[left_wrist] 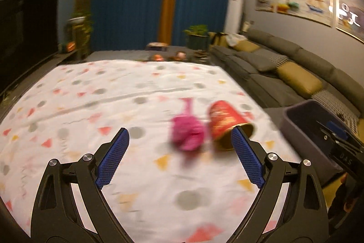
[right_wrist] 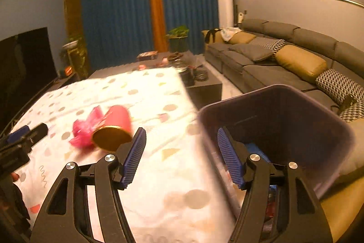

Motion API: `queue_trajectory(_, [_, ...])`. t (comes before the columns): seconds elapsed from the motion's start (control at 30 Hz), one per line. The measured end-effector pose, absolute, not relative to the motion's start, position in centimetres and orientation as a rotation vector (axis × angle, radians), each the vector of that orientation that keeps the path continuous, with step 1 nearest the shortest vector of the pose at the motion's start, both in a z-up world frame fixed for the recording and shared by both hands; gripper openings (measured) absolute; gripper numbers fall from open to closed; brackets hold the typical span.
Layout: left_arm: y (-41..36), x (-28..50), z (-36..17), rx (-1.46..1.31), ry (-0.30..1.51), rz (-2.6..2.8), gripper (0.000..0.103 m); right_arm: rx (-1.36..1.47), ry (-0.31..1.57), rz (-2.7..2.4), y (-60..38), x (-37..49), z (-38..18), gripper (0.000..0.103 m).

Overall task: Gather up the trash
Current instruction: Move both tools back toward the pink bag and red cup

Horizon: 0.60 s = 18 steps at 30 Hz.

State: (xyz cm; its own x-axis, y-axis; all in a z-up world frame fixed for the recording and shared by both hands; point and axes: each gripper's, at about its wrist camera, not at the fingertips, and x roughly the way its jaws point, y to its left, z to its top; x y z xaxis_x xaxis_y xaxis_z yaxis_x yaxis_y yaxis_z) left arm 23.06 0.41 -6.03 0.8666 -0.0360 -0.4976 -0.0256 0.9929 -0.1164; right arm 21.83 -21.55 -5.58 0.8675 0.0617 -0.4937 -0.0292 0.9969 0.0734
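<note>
A red paper cup [left_wrist: 224,120] lies on its side on the patterned tablecloth [left_wrist: 113,88], its gold inside facing me. A crumpled pink wrapper [left_wrist: 187,132] touches its left side. My left gripper [left_wrist: 179,132] hangs open just in front of both, with nothing between its pads. In the right wrist view the cup [right_wrist: 116,124] and wrapper [right_wrist: 83,129] lie to the left. My right gripper [right_wrist: 181,130] is open and empty at the near rim of a dark purple bin [right_wrist: 284,104], its right finger over the bin's inside. The left gripper [right_wrist: 29,130] shows at the left edge.
The bin [left_wrist: 304,117] stands off the table's right edge and holds several bits of trash. A grey sofa [right_wrist: 284,54] with mustard cushions runs along the right wall. A dark coffee table [right_wrist: 200,81] with clutter lies beyond the cloth. A TV [left_wrist: 27,26] stands at left.
</note>
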Motion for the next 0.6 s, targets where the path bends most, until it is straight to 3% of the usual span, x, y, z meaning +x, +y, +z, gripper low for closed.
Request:
queue_trajectory(0.27, [5.3, 21.9, -6.9, -0.176, 0.541, 0.070, 0.089, 0.018, 0.547, 0.066, -17.7, 23.1, -6.8, 0.065])
queue_trajectory(0.6, [5.7, 22.3, -6.8, -0.176, 0.541, 0.059, 0.089, -0.027, 0.592, 0.068, -15.9, 25.2, -8.2, 0.065])
